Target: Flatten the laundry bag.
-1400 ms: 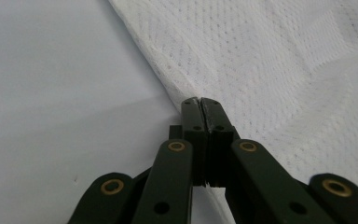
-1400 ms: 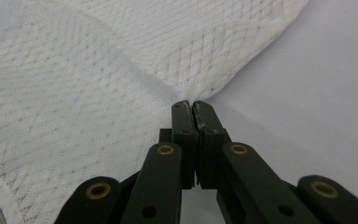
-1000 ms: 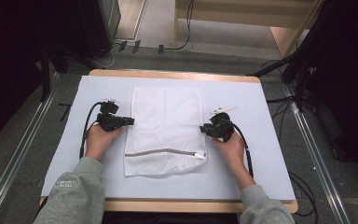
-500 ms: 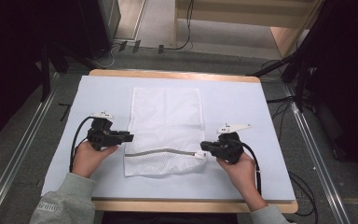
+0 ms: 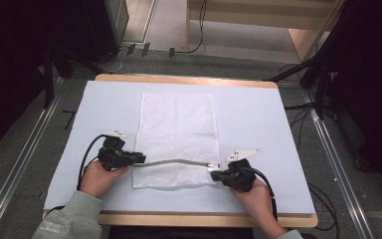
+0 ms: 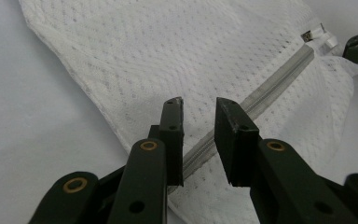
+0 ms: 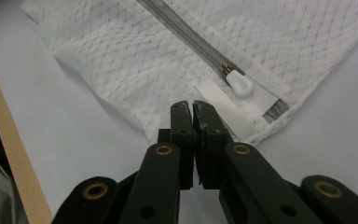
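We hold the right gripper pressed together, pinching the white tab beside the mesh bag's zipper; left gripper, fingers spread, straddles the zipper's far end — clamp there before pulling

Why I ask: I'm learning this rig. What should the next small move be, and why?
Probably close the left claw onto the zipper: its jaws, just closing, are open astride the mesh laundry bag's zipper end, while the right claw sits shut beside the white pull.
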`<action>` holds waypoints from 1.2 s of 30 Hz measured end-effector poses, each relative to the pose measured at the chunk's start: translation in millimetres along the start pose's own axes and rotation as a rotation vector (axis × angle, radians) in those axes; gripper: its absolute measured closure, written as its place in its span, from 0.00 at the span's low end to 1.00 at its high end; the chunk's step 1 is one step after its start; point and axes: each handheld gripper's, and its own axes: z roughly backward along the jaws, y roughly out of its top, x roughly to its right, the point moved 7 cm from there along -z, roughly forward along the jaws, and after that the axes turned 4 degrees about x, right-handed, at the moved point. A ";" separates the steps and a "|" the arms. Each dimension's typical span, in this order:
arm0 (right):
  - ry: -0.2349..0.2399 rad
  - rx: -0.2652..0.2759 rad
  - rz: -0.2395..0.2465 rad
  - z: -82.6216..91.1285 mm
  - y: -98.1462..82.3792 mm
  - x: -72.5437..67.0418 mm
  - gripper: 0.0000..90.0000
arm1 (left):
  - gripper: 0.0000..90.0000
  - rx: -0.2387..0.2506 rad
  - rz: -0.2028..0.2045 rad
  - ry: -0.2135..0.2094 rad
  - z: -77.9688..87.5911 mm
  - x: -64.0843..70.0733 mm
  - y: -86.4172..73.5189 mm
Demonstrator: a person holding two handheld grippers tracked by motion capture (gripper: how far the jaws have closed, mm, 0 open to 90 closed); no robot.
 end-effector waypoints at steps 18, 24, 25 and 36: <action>-0.056 0.008 -0.007 15.9 -9.7 2.2 0.97 | 0.75 0.015 -0.072 -0.045 -7.4 19.5 10.9; -0.024 0.061 0.002 17.4 -6.1 -11.0 0.79 | 0.75 -0.002 -0.078 -0.055 -6.2 23.2 8.0; -0.018 0.057 -0.001 15.7 -6.0 -12.8 0.76 | 0.75 -0.006 -0.084 -0.054 -4.7 25.6 5.3; -0.061 -0.007 0.076 -2.1 -9.2 -9.7 0.88 | 1.00 -0.011 -0.065 -0.036 4.0 28.4 -17.2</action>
